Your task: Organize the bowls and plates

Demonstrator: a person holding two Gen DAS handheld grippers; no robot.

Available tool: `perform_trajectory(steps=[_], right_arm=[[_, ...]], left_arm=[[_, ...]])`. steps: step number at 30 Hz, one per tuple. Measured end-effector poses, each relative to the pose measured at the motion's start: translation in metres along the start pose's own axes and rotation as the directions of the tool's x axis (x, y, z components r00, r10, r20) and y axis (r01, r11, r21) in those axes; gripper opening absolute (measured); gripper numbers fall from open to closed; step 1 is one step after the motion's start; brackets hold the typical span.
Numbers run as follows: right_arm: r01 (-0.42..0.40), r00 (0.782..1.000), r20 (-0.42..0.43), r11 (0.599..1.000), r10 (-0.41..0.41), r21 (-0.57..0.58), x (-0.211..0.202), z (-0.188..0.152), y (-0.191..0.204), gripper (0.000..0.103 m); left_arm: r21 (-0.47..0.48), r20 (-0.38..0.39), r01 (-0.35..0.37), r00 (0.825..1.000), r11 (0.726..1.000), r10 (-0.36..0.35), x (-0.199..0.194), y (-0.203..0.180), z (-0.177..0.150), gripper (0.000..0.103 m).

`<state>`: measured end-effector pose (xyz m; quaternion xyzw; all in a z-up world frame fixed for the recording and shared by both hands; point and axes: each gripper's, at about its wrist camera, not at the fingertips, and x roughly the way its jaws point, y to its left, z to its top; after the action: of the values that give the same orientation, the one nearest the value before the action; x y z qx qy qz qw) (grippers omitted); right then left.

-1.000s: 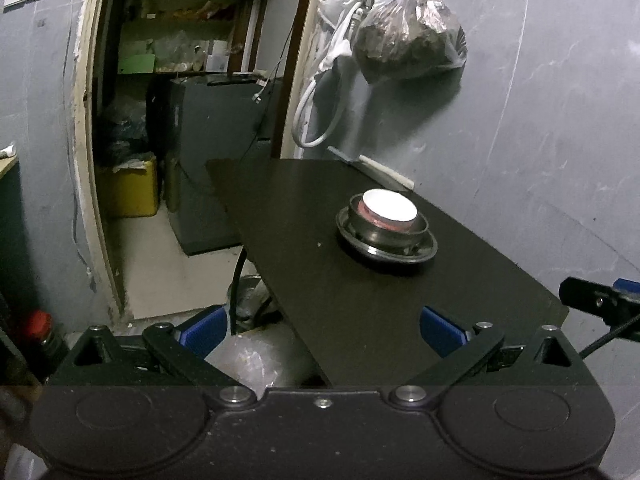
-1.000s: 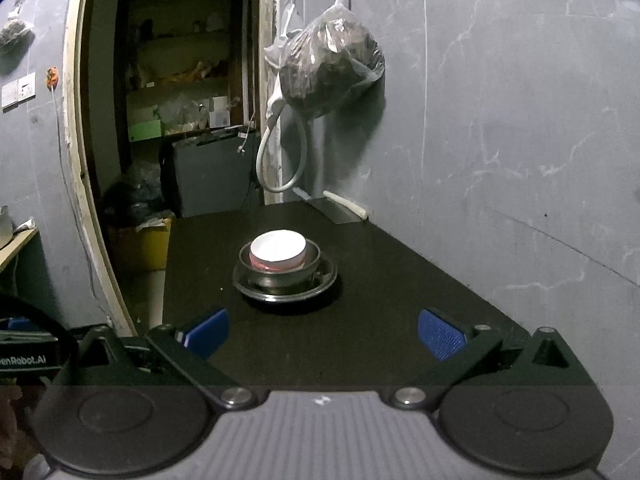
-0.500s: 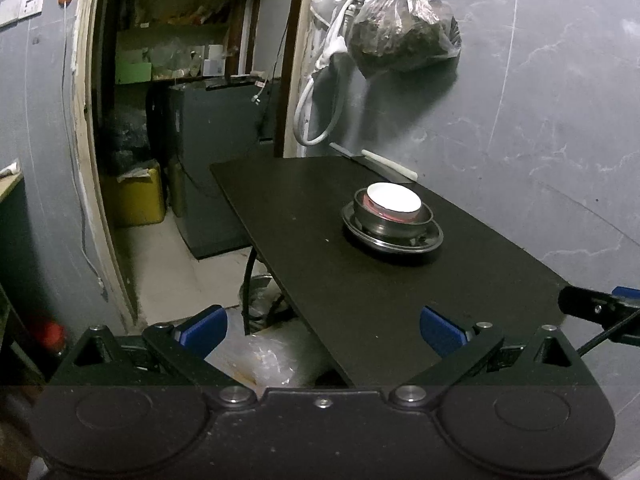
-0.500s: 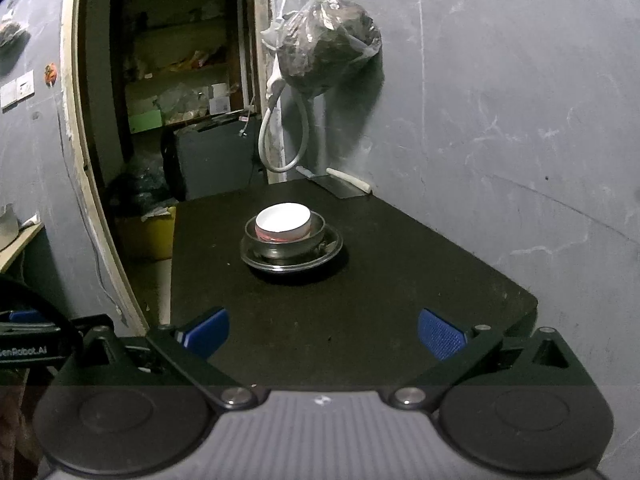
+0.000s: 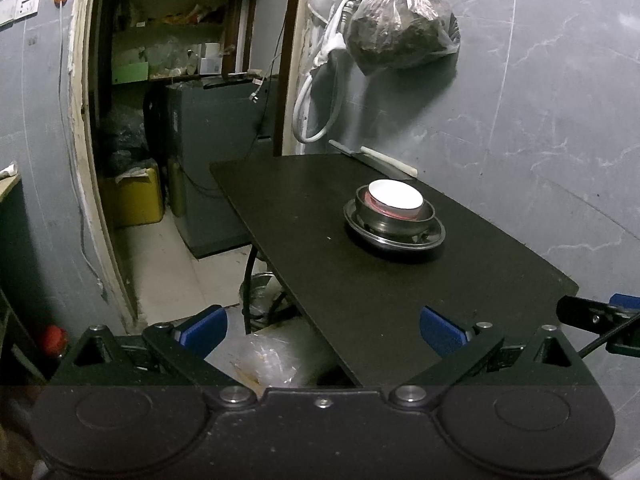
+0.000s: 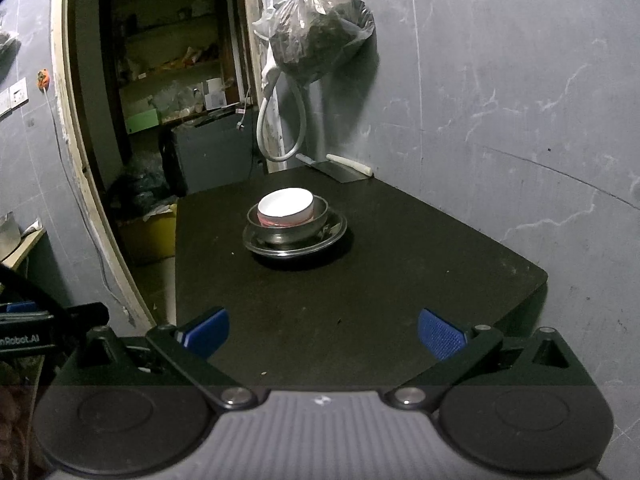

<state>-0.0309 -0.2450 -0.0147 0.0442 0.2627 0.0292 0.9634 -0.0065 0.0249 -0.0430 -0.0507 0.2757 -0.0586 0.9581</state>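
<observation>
A stack stands on the black table (image 5: 360, 280) (image 6: 400, 280): a steel plate (image 5: 394, 240) (image 6: 294, 246) at the bottom, a steel bowl (image 5: 394, 218) (image 6: 288, 228) on it, and a white-and-pink bowl (image 5: 395, 199) (image 6: 285, 206) nested on top. My left gripper (image 5: 323, 330) is open and empty, held back off the table's near left corner. My right gripper (image 6: 323, 330) is open and empty over the table's near edge. Both are well short of the stack.
A knife with a white handle (image 5: 384, 160) (image 6: 348, 165) lies at the table's far edge by the grey wall. A plastic bag (image 5: 402, 34) (image 6: 320, 34) and a white hose hang above it. A doorway (image 5: 160, 120) opens left, with a yellow container (image 5: 134, 196) on the floor.
Both grippers have drawn back from the table, so the stack looks smaller and farther away. The stack has not moved. The jaws stayed open.
</observation>
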Motion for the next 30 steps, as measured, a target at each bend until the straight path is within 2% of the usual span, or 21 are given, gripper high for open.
perform_trajectory(steps=[30], right_arm=[[0.001, 1.0, -0.006, 1.0, -0.001, -0.019, -0.0021, 0.0, 0.0036, 0.103]], left_arm=[[-0.005, 0.0, 0.006, 1.0, 1.0, -0.006, 0.0007, 0.0007, -0.0011, 0.102]])
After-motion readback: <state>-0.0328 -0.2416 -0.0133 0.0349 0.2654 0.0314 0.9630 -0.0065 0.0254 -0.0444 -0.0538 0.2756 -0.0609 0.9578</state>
